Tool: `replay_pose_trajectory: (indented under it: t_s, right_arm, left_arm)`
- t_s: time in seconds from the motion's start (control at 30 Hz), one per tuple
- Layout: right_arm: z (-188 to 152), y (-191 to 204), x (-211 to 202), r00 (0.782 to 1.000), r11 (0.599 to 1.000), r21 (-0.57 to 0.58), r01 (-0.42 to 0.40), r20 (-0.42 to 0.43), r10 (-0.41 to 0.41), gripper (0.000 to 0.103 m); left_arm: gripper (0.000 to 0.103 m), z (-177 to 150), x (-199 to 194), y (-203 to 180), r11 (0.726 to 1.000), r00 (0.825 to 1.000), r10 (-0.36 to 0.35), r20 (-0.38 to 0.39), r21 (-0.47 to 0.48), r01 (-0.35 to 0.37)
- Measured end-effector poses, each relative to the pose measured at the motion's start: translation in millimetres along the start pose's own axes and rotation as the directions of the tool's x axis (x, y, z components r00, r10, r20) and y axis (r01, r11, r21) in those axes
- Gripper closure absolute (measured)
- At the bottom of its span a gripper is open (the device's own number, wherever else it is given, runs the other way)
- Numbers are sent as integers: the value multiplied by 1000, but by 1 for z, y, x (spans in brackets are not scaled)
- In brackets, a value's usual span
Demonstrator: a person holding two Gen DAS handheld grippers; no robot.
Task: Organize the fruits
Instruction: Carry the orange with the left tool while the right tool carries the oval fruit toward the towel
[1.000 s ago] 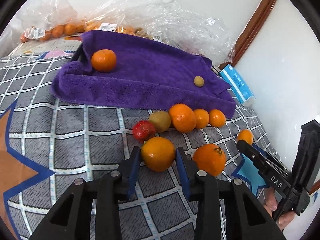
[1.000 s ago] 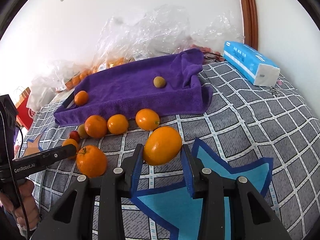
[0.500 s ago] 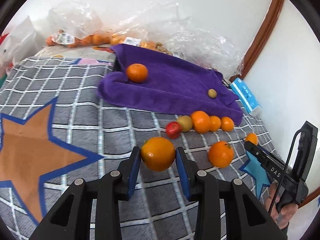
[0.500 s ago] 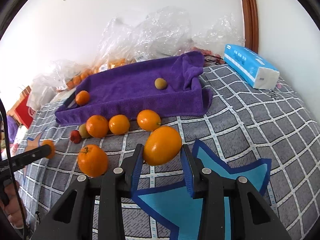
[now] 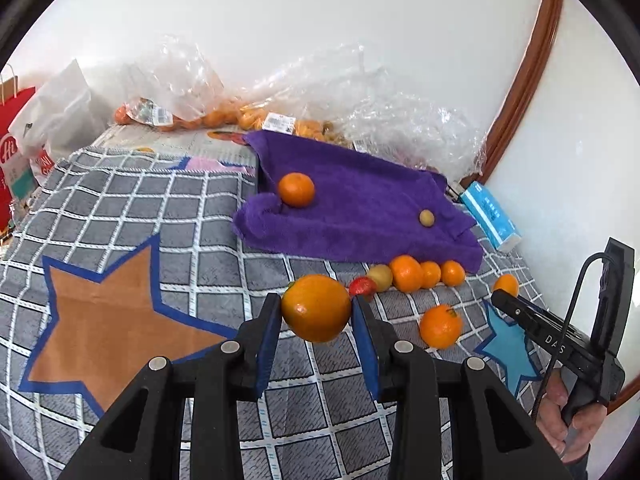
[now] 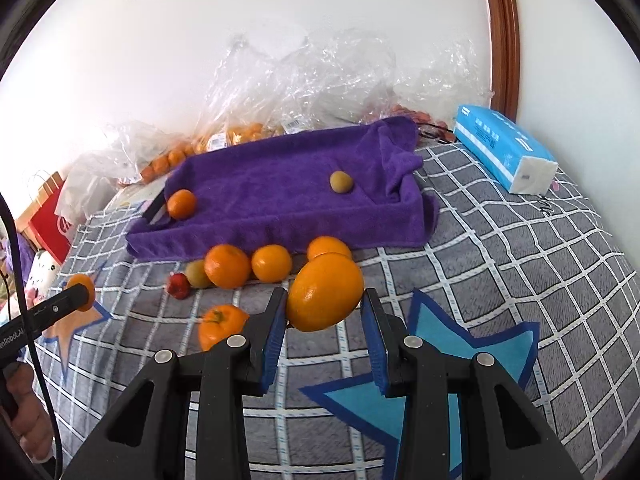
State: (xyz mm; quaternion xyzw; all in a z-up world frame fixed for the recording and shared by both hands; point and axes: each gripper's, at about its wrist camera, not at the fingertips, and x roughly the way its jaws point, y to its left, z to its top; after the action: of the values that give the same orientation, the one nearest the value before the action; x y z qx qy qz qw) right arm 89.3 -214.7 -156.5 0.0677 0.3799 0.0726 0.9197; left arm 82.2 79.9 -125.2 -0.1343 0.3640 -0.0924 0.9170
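While each hand-held gripper grips an orange, more fruit lies loose on the grey checked bed cover.

From the left: the left hand-held gripper (image 5: 316, 322) clamps a round orange (image 5: 316, 307) between its blue pads, lifted clear of the cover beside the brown star (image 5: 108, 320). Just beyond it a red fruit (image 5: 363, 286), a greenish fruit (image 5: 380, 277) and three oranges form a row (image 5: 426, 273) along the near edge of the purple towel (image 5: 360, 204), which carries one orange (image 5: 296, 189) and a small yellowish fruit (image 5: 426, 217). Another orange (image 5: 440, 326) sits alone nearer. The right hand-held gripper (image 6: 324, 322) pinches an oval orange (image 6: 325, 291) over the blue star (image 6: 440, 344). A blue tissue pack (image 6: 504, 154) lies near the right edge.
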Motion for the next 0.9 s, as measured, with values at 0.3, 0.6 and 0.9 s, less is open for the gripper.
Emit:
replay_pose_trajectory:
  t_s: [0.3, 0.6, 0.9]
  right_arm:
    - [12, 13, -9, 1000, 1000, 5, -17, 16, 17, 66]
    - [20, 19, -16, 999, 1000, 7, -16, 29, 15, 66]
    - [30, 19, -24, 999, 1000, 18, -7, 42, 6, 66]
  left_arm:
    - [69, 12, -15, 7, 1000, 999, 5, 33, -23, -4]
    - [69, 21, -17, 8, 1000, 999, 11, 43, -23, -10]
    - [69, 32, -23, 4, 1000, 998, -1, 64, -14, 2]
